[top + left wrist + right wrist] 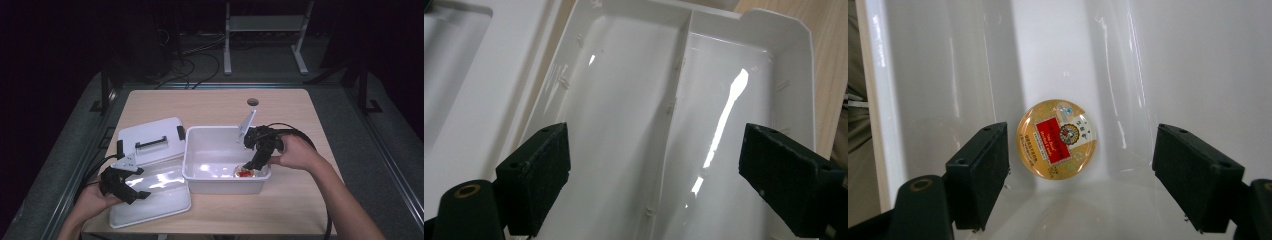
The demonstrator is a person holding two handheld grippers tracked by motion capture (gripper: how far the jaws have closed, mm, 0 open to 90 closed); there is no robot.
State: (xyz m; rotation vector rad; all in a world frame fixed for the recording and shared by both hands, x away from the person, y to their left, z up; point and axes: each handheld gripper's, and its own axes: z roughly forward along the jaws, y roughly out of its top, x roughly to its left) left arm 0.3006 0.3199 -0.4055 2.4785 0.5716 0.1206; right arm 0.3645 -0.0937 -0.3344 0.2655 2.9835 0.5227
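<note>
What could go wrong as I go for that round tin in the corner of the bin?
1. The round tin lies close to the white bin corner, so one open jaw of the right gripper may hit the wall before closing.
2. It lies flat and looks glossy; the jaws could slip off.
3. The left gripper hovers open above the divided tray, leaving the bin unheld, so it may slide.

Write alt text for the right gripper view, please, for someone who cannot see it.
A small round gold tin with a red label lies in a corner of a white plastic bin. The right gripper hangs open above it, its two black jaws standing wide apart on either side of the tin without touching it.
</note>
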